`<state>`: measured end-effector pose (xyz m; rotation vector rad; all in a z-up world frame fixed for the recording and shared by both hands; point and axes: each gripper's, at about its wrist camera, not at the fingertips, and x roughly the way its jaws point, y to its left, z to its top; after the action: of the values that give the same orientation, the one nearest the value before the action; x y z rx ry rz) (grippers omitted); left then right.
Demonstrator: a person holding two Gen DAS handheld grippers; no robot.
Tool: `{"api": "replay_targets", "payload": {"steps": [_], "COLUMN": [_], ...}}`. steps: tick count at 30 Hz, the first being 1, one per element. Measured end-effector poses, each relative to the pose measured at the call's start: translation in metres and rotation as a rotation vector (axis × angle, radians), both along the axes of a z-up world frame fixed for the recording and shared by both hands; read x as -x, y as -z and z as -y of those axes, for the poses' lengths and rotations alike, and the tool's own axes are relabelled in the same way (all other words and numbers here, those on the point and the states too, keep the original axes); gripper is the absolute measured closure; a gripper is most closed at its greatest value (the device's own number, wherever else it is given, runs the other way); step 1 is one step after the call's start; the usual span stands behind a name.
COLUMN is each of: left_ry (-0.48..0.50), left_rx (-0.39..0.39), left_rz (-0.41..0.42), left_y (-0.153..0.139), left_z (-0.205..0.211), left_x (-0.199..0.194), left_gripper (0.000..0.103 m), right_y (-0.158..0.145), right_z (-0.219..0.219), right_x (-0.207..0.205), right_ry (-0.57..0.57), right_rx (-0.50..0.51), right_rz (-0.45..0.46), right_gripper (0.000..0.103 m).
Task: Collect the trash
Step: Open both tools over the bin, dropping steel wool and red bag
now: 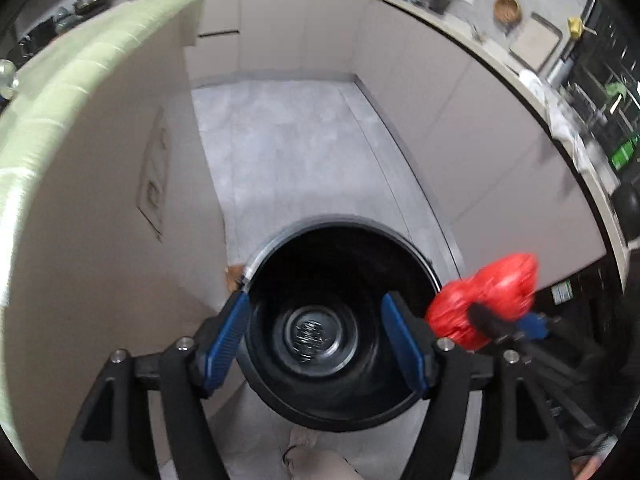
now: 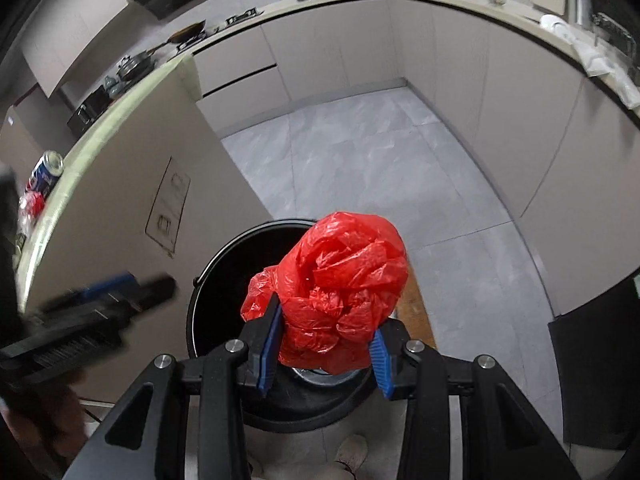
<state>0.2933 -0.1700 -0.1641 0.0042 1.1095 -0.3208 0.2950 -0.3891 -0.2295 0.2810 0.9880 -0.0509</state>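
Observation:
A black round trash bin point(image 1: 340, 404) stands on the floor below both grippers; something crumpled and shiny lies at its bottom point(image 1: 312, 336). My left gripper point(image 1: 316, 340) is open and empty, right over the bin's mouth. My right gripper point(image 2: 324, 344) is shut on a crumpled red plastic bag point(image 2: 340, 288) and holds it above the bin point(image 2: 224, 280), near its right rim. The bag also shows in the left wrist view point(image 1: 488, 300), blurred. The left gripper shows blurred in the right wrist view point(image 2: 116, 296).
A kitchen island with a green top point(image 1: 80, 80) stands to the left; a blue drink can point(image 2: 48, 174) and red trash point(image 2: 32, 204) lie on it. Grey cabinets point(image 2: 480, 100) and a cluttered counter curve round the back and right. The floor point(image 1: 288, 152) is grey tile.

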Motion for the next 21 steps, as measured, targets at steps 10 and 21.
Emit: {"api": "replay_targets", "payload": {"steps": [10,21], "left_ry": [-0.025,0.067], "left_rx": [-0.018,0.061], "left_rz": [0.065,0.117], "left_y": [-0.038,-0.093], "left_z": [-0.007,-0.012], "left_x": [0.009,0.020], "left_gripper": [0.032,0.032], "right_y": [0.001,-0.068], "right_z": [-0.014,-0.024], "right_x": [-0.013,0.005], "right_ry": [-0.043,0.058], "right_rx": [-0.012,0.007], "right_rz": [-0.020,0.073], "right_gripper": [0.027,0.027]}}
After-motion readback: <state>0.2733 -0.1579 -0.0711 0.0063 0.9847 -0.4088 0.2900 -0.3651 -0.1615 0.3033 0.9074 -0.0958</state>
